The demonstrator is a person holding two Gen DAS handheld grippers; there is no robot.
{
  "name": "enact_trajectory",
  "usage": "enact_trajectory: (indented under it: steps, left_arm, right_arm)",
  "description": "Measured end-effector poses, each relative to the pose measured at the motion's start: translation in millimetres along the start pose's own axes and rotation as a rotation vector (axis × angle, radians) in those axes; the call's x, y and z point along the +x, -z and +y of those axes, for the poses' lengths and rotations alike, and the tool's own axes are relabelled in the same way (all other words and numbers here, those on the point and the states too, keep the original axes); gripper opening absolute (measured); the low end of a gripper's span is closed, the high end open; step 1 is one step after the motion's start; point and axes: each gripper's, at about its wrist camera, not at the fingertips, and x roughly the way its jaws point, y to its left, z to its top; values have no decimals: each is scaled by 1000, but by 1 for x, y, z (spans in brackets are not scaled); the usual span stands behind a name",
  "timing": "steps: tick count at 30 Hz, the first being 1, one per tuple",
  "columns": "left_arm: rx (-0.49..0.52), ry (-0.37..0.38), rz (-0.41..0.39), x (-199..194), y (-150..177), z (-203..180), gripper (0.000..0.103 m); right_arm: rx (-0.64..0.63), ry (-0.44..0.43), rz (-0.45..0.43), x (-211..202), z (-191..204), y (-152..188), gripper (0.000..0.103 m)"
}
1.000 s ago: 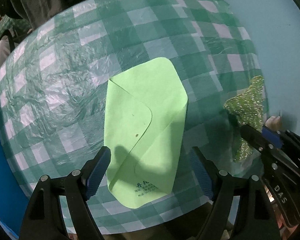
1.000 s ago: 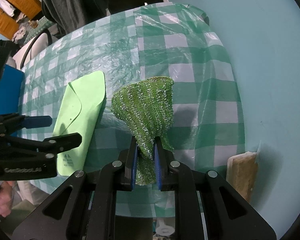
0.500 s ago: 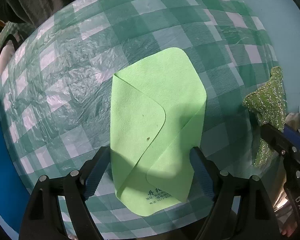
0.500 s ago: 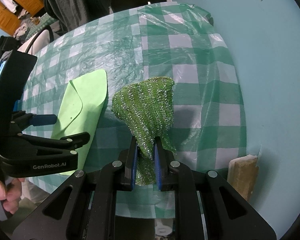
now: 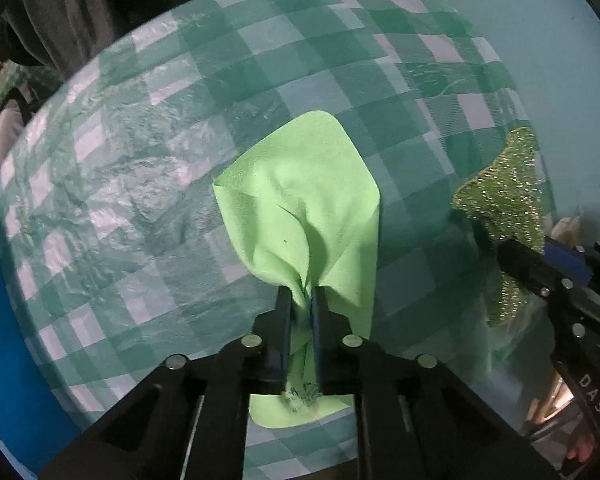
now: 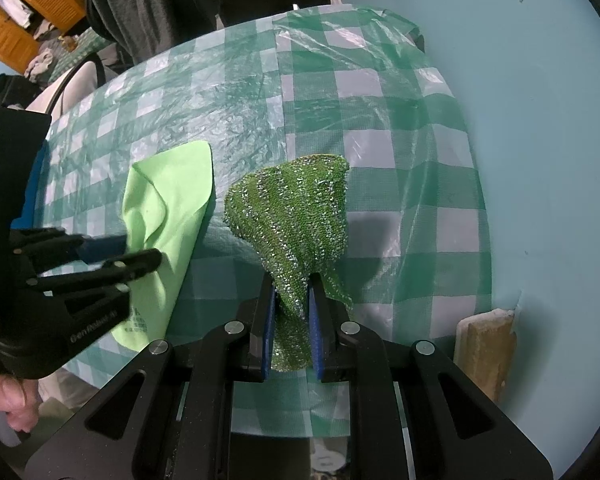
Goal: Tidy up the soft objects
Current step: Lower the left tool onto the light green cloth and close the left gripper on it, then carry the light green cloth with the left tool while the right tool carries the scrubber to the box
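Green-and-white checked plastic covers the counter (image 5: 148, 184), which stands against a pale blue wall (image 6: 540, 160).

At the near edge of it lies the cloth (image 5: 300, 216), a light green square with printed lettering at its near end. A second ago it lay flat and folded like an envelope, with the left gripper's (image 5: 301, 312) jaws standing wide on either side of it. Now those jaws have come together on the cloth's near part: the fabric is bunched into a pleat between the pads and puckers upward, while the far end lies on the counter. So the pinch is made, and the cloth looks ready to be lifted, though only a narrow gather is caught, and thin fabric like this could slip out if pulled fast.

Just to the right, near but apart from the cloth, the right gripper (image 6: 292, 300) stays clamped on the scrubber (image 6: 296, 216), a glittery dark green knitted piece. Its far part fans out above the counter and its near end hangs below the blue pads. It has not shifted over the last second.

With both soft things now gripped, the next step is probably carrying them to wherever they belong; no bin or tray shows. A tan block (image 6: 484, 348) stands at the wall, lower right.
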Motion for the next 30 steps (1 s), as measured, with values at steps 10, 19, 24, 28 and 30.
enact_trajectory:
  steps: [10, 19, 24, 28, 30]
  left_arm:
    - [15, 82, -97, -40, 9, 11, 4]
    - [28, 90, -162, -88, 21, 45, 4]
    - [19, 80, -192, -109, 26, 51, 4]
    - [8, 71, -218, -116, 29, 56, 4]
    - [3, 66, -232, -121, 31, 61, 4]
  right_arm:
    - [3, -6, -21, -7, 2, 1, 15]
    - [-22, -24, -59, -25, 14, -3, 15]
    - [-40, -31, -83, -38, 25, -7, 15]
    - [-53, -39, -101, -47, 34, -10, 15]
    - [-63, -41, -108, -51, 40, -12, 15]
